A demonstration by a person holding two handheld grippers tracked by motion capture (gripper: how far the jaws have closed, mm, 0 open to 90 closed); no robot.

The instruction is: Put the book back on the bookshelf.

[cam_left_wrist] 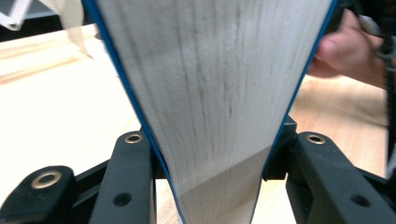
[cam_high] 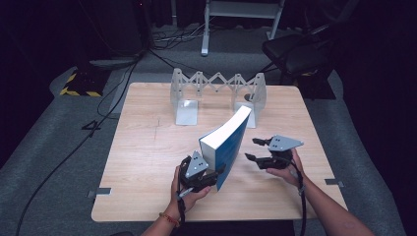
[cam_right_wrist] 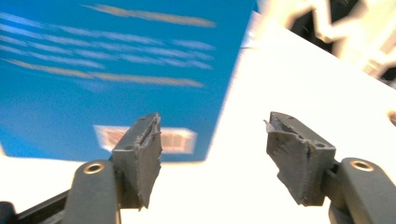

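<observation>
A thick book with a blue cover point(cam_high: 227, 142) stands tilted on its lower end on the wooden table point(cam_high: 147, 162), page edges facing left. My left gripper point(cam_high: 216, 174) holds its near lower corner. In the left gripper view the book's white page block point(cam_left_wrist: 210, 93) sits between the two black jaws, which press on both covers, so the left gripper point(cam_left_wrist: 212, 149) is shut on it. My right gripper point(cam_high: 253, 149) hovers just right of the book, open with nothing between its fingers. The right gripper view shows the blue cover point(cam_right_wrist: 93, 70) with a barcode label ahead of the parted right gripper point(cam_right_wrist: 212, 140).
A white expanding rack with two upright end plates point(cam_high: 219, 93) stands at the back middle of the table. A dark chair point(cam_high: 295, 49) and cables point(cam_high: 113, 93) lie on the grey floor beyond the table. Bare wood stretches along the table's left side.
</observation>
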